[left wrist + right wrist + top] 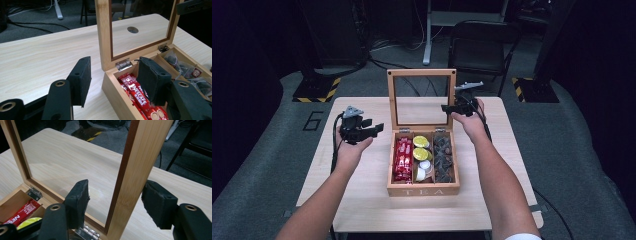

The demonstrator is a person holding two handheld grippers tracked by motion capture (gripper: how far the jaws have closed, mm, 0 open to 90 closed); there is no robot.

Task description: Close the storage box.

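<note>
Grey carpet floor (272, 150) under a pale wood table (362, 200) — black chair (477, 47) behind, hazard-striped bases (314, 90), dark room.

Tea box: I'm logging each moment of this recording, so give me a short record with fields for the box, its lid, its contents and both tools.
box: wooden tea box on the table, marked TEA
lid: glass-paned lid upright, open
left compartment: red Nescafe sachets
middle compartment: yellow-green capsules, white cups
right compartment: dark tea bags
right tool: jaws either side of the lid's side rail, gaps show, not pressing
left tool: open, holding nothing, left of the box
</note>
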